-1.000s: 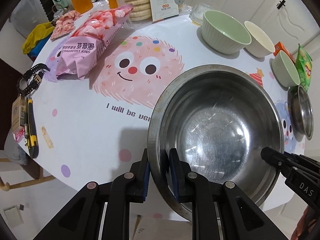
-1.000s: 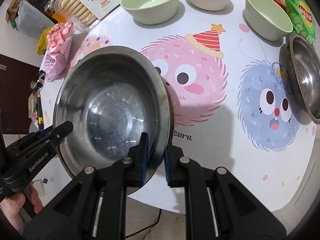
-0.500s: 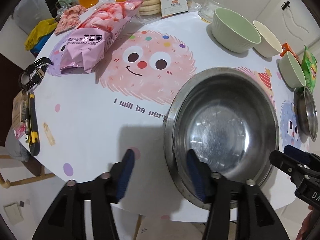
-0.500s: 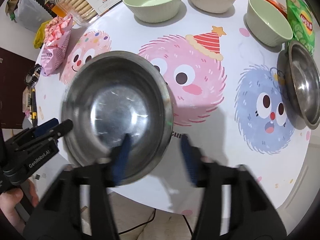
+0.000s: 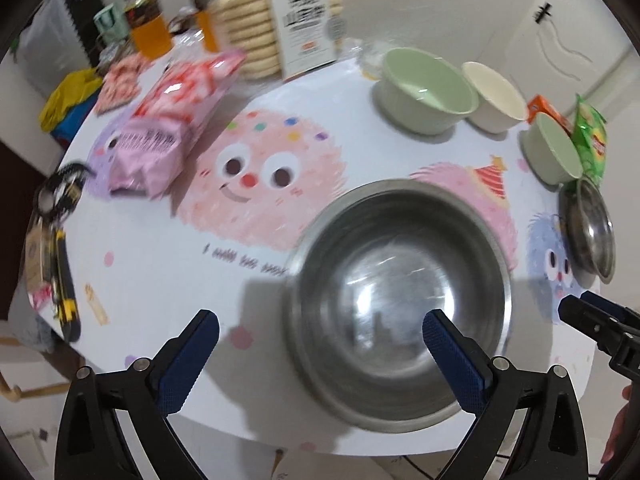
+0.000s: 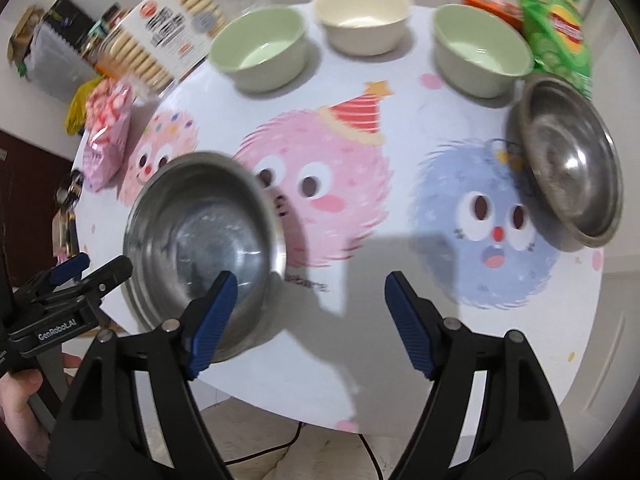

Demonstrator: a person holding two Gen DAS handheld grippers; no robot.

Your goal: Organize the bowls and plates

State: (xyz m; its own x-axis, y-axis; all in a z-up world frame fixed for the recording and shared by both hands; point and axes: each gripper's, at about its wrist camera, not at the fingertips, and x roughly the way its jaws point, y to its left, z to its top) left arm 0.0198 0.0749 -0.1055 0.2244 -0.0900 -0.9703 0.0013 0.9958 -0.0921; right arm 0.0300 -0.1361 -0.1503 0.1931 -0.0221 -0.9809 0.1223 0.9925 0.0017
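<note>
A large steel bowl (image 5: 400, 264) (image 6: 200, 232) rests free on the cartoon-print table near its front edge. My left gripper (image 5: 320, 320) hovers over the bowl's left rim, its jaws still opening and no pad touching metal. My right gripper (image 6: 312, 280) hangs over the right rim, jaws also opening, nothing gripped. At the back stand a green bowl (image 5: 428, 88) (image 6: 260, 48), a cream bowl (image 5: 494, 96) (image 6: 362, 16) and a smaller green bowl (image 5: 554, 148) (image 6: 480, 48). A small steel bowl (image 5: 592, 228) (image 6: 572, 156) sits at the right edge.
A pink snack bag (image 5: 172, 120), a biscuit box (image 5: 304, 20) and bottles (image 5: 148, 24) crowd the back left. A green chip bag (image 6: 556, 28) lies behind the small steel bowl. A watch (image 5: 60, 188) lies at the left edge. A hand (image 6: 20, 392) holds the left gripper.
Both grippers were shut on the large steel bowl's rim, then opened wide and let it go. Both have lifted and drawn back a little, leaving the bowl on the table.
</note>
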